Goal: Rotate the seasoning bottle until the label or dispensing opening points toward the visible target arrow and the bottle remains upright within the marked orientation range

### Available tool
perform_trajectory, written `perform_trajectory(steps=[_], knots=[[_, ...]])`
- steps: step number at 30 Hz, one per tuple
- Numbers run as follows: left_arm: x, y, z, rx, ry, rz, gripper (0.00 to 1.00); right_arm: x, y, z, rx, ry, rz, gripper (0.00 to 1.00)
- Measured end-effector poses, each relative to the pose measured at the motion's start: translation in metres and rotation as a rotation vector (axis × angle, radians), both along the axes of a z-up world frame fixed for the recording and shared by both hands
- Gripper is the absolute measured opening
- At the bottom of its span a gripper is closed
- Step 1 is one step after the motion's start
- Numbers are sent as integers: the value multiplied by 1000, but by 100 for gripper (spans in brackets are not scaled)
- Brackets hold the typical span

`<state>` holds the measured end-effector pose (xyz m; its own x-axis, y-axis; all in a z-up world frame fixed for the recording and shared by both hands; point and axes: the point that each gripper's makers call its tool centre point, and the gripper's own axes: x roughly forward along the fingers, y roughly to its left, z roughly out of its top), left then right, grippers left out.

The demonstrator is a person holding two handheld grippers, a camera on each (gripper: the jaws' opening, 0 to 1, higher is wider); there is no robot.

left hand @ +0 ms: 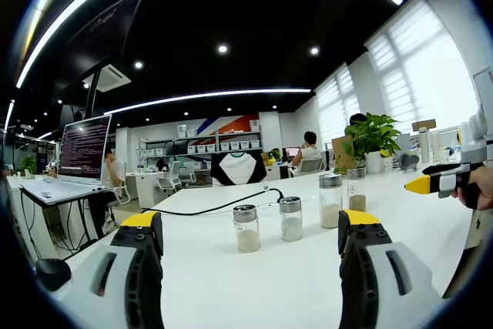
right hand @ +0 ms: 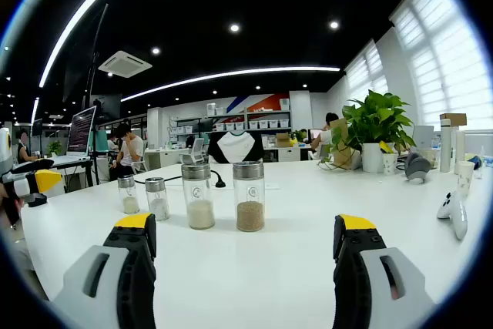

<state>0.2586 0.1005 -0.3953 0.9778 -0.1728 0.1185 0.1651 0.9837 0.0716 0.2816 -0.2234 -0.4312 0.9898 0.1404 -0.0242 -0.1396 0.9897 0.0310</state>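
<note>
Four glass seasoning bottles with metal caps stand upright in a row on the white table (left hand: 231, 290). In the left gripper view they are a small one with pale powder (left hand: 246, 229), a second small one (left hand: 290, 218), a tall one (left hand: 330, 200) and a tall one with brown grains (left hand: 356, 189). My left gripper (left hand: 250, 223) is open, short of the nearest small bottle. The right gripper view has the brown-grain bottle (right hand: 249, 195) and the tall pale one (right hand: 199, 195) nearest, with the small ones (right hand: 156, 198) (right hand: 129, 193) beyond. My right gripper (right hand: 246, 223) is open, in front of the brown-grain bottle.
A black cable (left hand: 216, 207) runs across the table behind the bottles. A laptop (left hand: 81, 148) stands at the left end and a potted plant (right hand: 377, 132) at the far side. A white controller (right hand: 454, 209) and a mouse (right hand: 416, 166) lie to the right. People sit at desks behind.
</note>
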Motion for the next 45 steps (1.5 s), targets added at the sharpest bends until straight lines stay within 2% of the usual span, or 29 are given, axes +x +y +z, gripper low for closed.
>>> perform_trajectory(steps=[5,12,28,30,33,45], knots=[[1,0,4,-11,-5,0,100,-1,1,2,-3,-6,1,98],[0,-4,2,-3,8,-7,100,-1,0,1,-2,0,2,98],[0,0,0,-32,22,-2,100,0,-2,-4,17,10,2,99],[0,0,0,-31,22,-1,100,-1,-3,-2,26,5,0,98],[0,1,-1,-32,25,0,100,-2,-2,2,-8,-5,2,98],[1,3,-5,-45,38,3,100,-1,2,2,11,8,13,98]])
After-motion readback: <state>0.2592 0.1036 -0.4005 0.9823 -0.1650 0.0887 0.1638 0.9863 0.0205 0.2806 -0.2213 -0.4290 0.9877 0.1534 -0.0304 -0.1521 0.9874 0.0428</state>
